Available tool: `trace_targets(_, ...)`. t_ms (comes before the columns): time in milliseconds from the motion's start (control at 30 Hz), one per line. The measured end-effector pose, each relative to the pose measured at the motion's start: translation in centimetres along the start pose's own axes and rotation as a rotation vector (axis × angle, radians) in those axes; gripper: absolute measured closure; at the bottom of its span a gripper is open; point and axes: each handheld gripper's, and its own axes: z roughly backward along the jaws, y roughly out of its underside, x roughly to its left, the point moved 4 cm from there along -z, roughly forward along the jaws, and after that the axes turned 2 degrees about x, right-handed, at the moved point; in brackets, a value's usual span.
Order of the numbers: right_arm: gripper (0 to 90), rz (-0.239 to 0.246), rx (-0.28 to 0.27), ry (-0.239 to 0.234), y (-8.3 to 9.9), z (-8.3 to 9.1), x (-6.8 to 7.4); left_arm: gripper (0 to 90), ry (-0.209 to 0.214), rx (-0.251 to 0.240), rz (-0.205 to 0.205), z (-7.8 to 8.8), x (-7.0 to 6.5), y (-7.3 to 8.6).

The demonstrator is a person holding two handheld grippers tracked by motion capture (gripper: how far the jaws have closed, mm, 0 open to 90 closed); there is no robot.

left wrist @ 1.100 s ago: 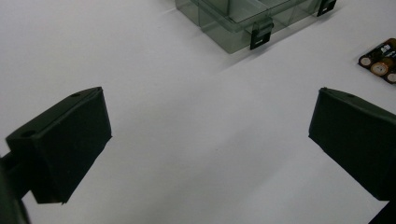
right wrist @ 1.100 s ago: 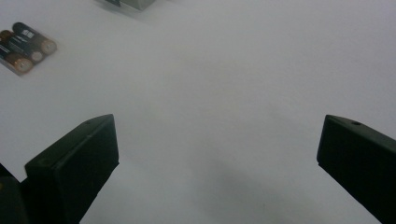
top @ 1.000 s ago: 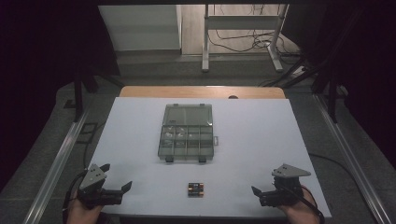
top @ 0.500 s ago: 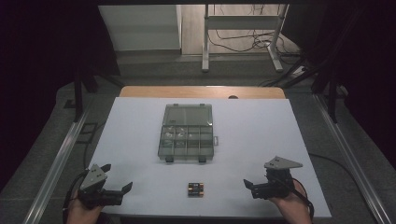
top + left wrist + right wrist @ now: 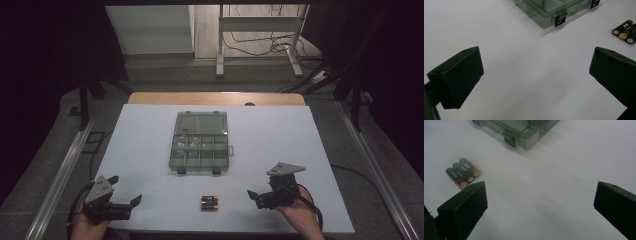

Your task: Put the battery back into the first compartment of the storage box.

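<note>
**Right gripper closing in on the batteries**

The batteries point(image 5: 209, 202), a small pack of three cells lying side by side, sit on the white table point(image 5: 310, 145) near its front edge, apart from the box point(image 5: 199, 142) farther back. The box is open, its lid laid flat behind and its compartments facing up.

The right gripper point(image 5: 256, 196) is the nearer tool, low over the table and pointing toward the pack from its right. In the right gripper view the pack point(image 5: 463, 173) lies just beyond the left jaw, not between the two. To do the pickup well, I judge the hand should swing across until the pack is centred in the gap, then lower until the jaw tips almost meet the table. Closing across the pack's short width would likely keep the cells together; a skewed or high grip risks the pack slipping or tipping.

Both grippers stand wide apart and hold nothing. The right one touches neither pack nor box. The left gripper point(image 5: 129, 205) waits near the front left corner, jaws spread over bare table, with the pack point(image 5: 625, 32) well off to its right.
</note>
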Motion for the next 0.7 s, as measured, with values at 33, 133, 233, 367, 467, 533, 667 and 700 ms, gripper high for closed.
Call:
trace_targets(33, 0.0, 0.011, 0.005, -0.001, -0.1, -0.2, 0.1, 0.1, -0.001, 0.001, 0.000, 0.0, 0.0, 0.0)
trace_targets(133, 0.0, 0.017, 0.012, 0.003, -0.6, -0.7, 0.3, 0.1, -0.001, 0.002, 0.000, 0.0, 0.0, 0.0)
trace_targets(233, 0.0, 0.005, 0.025, -0.002, -1.0, -1.1, 0.4, 0.1, 0.000, 0.002, -0.001, 0.0, 0.0, 0.0)
trace_targets(367, 0.0, 0.007, 0.055, -0.008, -1.5, -1.7, 0.9, 0.1, 0.001, 0.002, -0.003, 0.0, 0.0, 0.0)
trace_targets(467, 0.0, 0.011, 0.071, -0.014, -1.9, -2.1, 1.3, 0.1, -0.001, 0.003, -0.005, -0.1, -0.1, 0.0)
trace_targets(533, 0.0, 0.018, 0.082, -0.021, -2.1, -2.3, 1.5, 0.1, -0.001, 0.005, -0.009, -0.1, -0.1, 0.0)
trace_targets(667, 0.0, 0.028, 0.101, -0.035, -2.5, -2.8, 2.0, 0.1, 0.000, 0.005, -0.010, -0.1, -0.1, 0.0)
trace_targets(700, 0.0, 0.030, 0.105, -0.034, -2.7, -2.9, 2.2, 0.1, 0.000, 0.006, -0.010, -0.1, -0.1, 0.0)
